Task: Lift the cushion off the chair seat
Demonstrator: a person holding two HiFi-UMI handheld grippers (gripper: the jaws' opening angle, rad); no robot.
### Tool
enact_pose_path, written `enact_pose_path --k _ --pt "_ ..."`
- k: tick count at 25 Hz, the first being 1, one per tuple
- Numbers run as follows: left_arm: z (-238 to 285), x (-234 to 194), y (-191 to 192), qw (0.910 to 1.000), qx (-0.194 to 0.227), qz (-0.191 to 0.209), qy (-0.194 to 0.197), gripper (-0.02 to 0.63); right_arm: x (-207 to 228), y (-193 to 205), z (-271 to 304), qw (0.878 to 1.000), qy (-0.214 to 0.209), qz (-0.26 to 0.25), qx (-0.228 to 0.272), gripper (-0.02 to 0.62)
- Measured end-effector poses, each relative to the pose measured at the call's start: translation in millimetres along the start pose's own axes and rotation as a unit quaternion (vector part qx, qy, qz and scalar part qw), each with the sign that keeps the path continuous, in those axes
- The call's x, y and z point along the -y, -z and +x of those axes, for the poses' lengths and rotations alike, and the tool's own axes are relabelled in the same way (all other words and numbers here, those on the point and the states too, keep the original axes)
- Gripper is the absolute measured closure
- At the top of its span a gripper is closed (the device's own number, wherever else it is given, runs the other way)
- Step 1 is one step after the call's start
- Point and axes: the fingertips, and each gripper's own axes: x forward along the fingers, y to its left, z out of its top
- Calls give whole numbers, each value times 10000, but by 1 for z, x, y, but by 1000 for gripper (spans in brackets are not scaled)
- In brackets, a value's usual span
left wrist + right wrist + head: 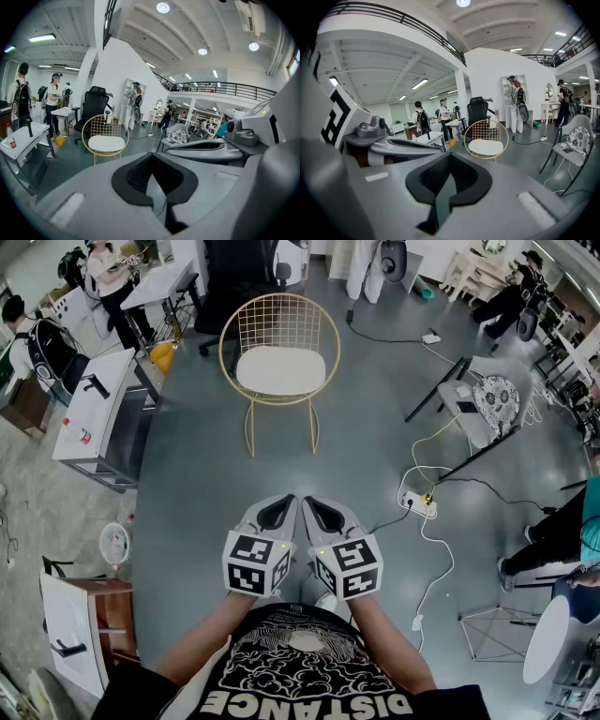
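A gold wire chair (278,334) stands on the grey floor well ahead of me, with a white cushion (280,369) lying flat on its seat. Low in the head view, my left gripper (275,514) and right gripper (325,515) are held side by side. Both are shut and hold nothing, and both are far short of the chair. In the left gripper view the cushion (107,143) shows beyond my left gripper (157,180). From the right gripper view the cushion (486,147) sits past my right gripper (449,180).
A black office chair (239,277) stands behind the gold one. A white table (94,404) is at the left. At the right are a grey chair with a patterned cushion (494,401) and a power strip (419,504) with trailing cables. People stand around the room's edges.
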Motion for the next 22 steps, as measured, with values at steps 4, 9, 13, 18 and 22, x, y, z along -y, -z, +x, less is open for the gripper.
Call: enact_pose_path --k 4,9,13,18,22 --pt "-4 -16 -3 9998 -49 79 168 614 -6 0 13 9998 146 -100 -94 595" --pt "-10 -39 -7 9991 -114 219 354 614 -19 -9 29 9994 303 -135 -76 595" --pt "-13 -56 -12 9986 -119 250 460 614 -28 -14 43 9992 406 -51 -34 595" --pt "-13 -69 -14 9986 -107 143 501 614 -27 -16 48 9987 496 107 -29 595" --pt "-13 -76 -17 9987 -61 69 496 614 -21 -16 52 9984 527 180 -33 595"
